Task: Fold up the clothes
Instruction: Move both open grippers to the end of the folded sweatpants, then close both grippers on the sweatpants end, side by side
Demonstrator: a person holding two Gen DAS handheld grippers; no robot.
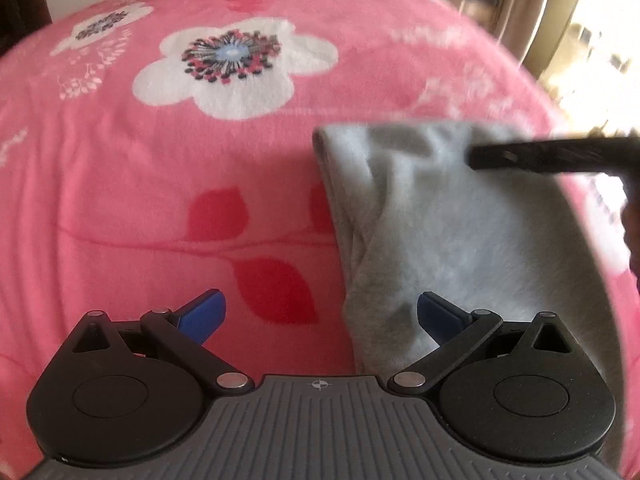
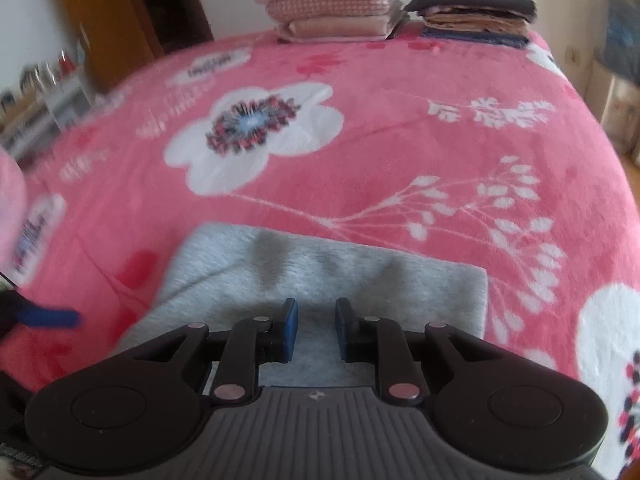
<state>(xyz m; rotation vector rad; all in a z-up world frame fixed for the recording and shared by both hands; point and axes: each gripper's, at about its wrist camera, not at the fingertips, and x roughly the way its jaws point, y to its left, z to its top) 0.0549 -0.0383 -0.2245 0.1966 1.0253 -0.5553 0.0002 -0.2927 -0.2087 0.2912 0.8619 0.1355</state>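
Note:
A grey garment (image 1: 460, 232) lies folded on the pink floral blanket (image 1: 160, 200), to the right of my left gripper (image 1: 320, 314). That gripper is open wide; its right pad (image 1: 436, 316) is over the cloth's near edge and nothing is between its fingers. In the right wrist view the grey garment (image 2: 360, 276) is a flat rectangle just under my right gripper (image 2: 317, 328), whose pads stand a narrow gap apart with nothing between them. The right gripper (image 1: 540, 156) appears as a blurred black bar over the garment's far part. A blue fingertip of the left gripper (image 2: 52, 318) shows at the left edge.
Two stacks of folded clothes stand at the bed's far end, a pink-and-cream stack (image 2: 332, 0) and a dark-topped stack (image 2: 476, 4). A wooden door (image 2: 100, 20) is at the back left. Curtains (image 1: 560, 12) hang past the bed's right edge.

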